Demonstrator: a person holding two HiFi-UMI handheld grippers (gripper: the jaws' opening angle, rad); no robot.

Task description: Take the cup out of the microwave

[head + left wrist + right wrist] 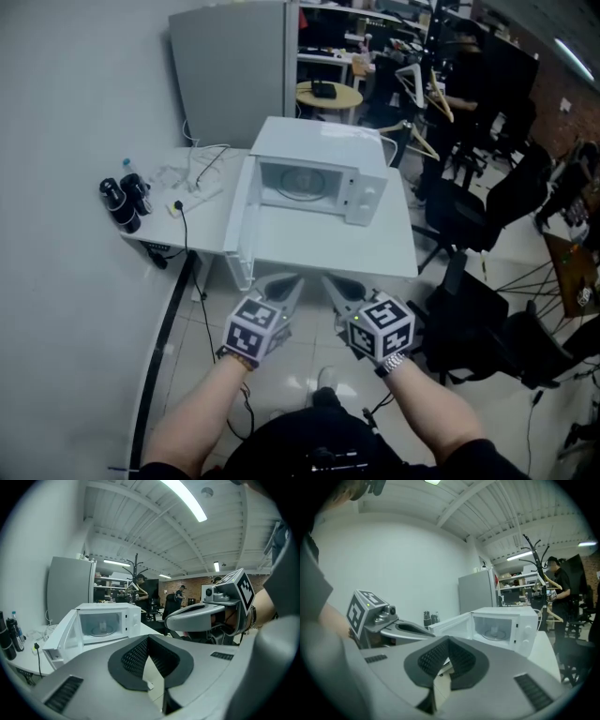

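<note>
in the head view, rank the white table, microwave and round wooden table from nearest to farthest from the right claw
1. White table: just ahead of the right claw.
2. Microwave: on that table, further back, door open.
3. Round wooden table: behind the microwave, farthest.

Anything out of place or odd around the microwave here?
Nothing stands out. The microwave has its door swung open, the cup looks upright inside, and nothing is spilled on the table; only loose cables lie at its left end.

Cup [494, 631] in open microwave [319, 150] on table [328, 248], bottles [122, 202] at its left end
</note>
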